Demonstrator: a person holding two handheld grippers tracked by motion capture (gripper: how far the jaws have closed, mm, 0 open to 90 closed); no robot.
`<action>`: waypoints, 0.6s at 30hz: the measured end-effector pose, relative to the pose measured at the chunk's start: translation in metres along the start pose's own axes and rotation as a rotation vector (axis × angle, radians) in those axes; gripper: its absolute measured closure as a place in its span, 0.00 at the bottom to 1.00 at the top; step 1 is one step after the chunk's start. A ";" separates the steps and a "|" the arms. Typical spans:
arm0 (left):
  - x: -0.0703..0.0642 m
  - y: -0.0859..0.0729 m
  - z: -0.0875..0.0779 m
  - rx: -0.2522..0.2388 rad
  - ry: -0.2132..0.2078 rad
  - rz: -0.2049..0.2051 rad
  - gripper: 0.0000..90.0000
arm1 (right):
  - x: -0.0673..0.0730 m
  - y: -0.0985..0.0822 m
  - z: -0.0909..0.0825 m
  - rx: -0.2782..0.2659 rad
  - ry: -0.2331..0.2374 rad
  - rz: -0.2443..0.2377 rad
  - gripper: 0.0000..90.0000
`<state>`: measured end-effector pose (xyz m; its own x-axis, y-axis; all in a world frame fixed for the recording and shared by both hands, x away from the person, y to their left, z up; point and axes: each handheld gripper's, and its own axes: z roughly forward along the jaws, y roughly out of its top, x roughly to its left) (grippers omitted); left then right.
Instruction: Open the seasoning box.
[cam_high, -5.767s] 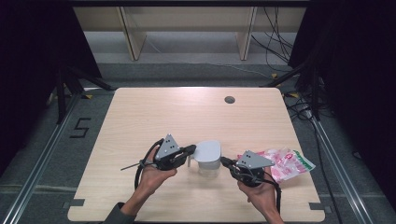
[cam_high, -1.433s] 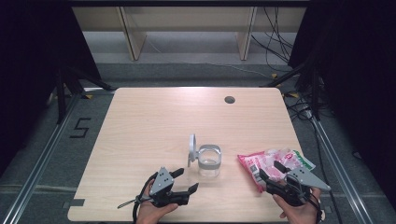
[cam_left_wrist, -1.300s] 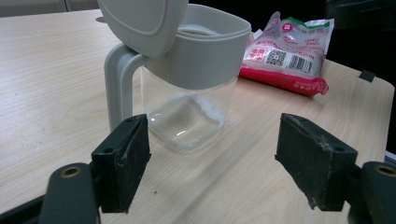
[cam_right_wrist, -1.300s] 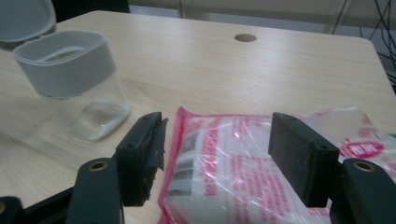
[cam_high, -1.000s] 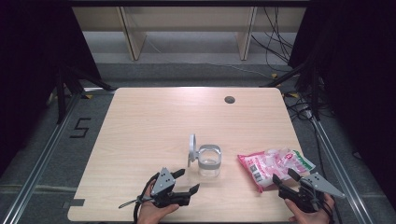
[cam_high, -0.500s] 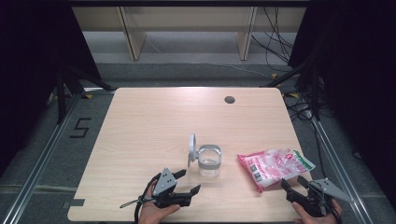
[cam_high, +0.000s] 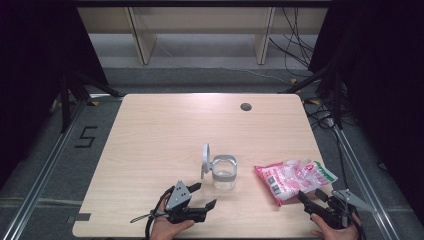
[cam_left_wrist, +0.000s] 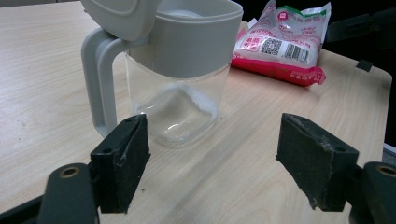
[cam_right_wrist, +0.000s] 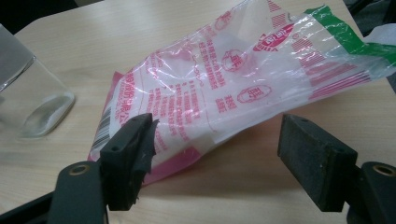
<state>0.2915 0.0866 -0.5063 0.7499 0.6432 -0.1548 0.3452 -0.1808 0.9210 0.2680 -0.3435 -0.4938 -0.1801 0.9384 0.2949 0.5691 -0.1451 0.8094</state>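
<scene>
A clear container (cam_high: 223, 172) with a grey collar, a handle and its lid flipped up stands at the table's near middle. A pink and white plastic bag (cam_high: 295, 177) lies to its right. My left gripper (cam_high: 205, 195) rests open near the front edge and points at the container (cam_left_wrist: 182, 70); nothing is between its jaws (cam_left_wrist: 212, 165). My right gripper (cam_high: 310, 195) is at the front right corner, just short of the bag (cam_right_wrist: 224, 88). Its jaws (cam_right_wrist: 217, 156) have just been opening and stand wide. The bag's near edge lies ahead of them, not pinched.
A round cable hole (cam_high: 245, 106) sits in the light wooden table (cam_high: 165, 130) at the far right. The table's front edge is directly under both hands. Wooden shelving and cables lie beyond the far edge, and metal rails run along both sides.
My right gripper has drawn back off the bag toward the front right corner, its jaws wider. The left gripper has stayed put. The container's lid, down in the earliest frame, now stands up.
</scene>
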 end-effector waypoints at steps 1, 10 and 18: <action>0.000 0.000 0.000 -0.001 -0.002 -0.002 0.27 | 0.000 0.000 0.002 -0.014 0.016 0.006 0.30; 0.000 -0.001 0.004 0.003 -0.017 0.018 0.27 | -0.002 0.004 0.009 0.032 -0.019 0.008 0.29; -0.001 -0.003 0.006 0.005 -0.017 0.001 0.27 | -0.010 0.011 0.022 -0.001 -0.014 0.078 0.28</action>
<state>0.2930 0.0816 -0.5109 0.7601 0.6299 -0.1597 0.3470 -0.1856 0.9193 0.2937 -0.3480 -0.4987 -0.1242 0.9284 0.3501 0.5805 -0.2182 0.7845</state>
